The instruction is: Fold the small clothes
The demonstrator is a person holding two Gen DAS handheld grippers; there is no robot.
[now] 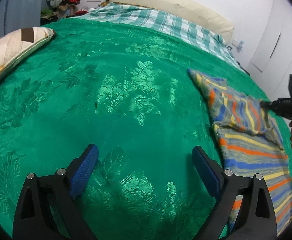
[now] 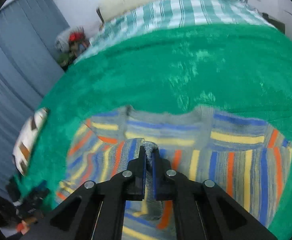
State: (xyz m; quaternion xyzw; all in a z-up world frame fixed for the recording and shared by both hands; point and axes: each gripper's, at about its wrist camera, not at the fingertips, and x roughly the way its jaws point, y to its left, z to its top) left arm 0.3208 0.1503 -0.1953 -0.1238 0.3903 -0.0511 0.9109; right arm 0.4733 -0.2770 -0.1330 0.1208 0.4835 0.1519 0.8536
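A small striped sweater (image 1: 249,136) in grey, blue, yellow and orange lies on the green bedspread (image 1: 114,92), at the right in the left wrist view. My left gripper (image 1: 145,160) is open and empty over bare bedspread, left of the sweater. My right gripper (image 2: 149,154) is shut on a grey fold of the sweater (image 2: 235,160) and holds it over the garment's body. The right gripper also shows in the left wrist view (image 1: 263,104), at the sweater's folded sleeve.
A patterned cushion (image 1: 10,50) lies at the bed's left edge. A checked sheet (image 1: 156,20) and cream headboard pillow (image 1: 166,2) lie at the far end. Clutter (image 1: 64,2) is piled in the corner. White wardrobe doors (image 1: 275,40) stand on the right.
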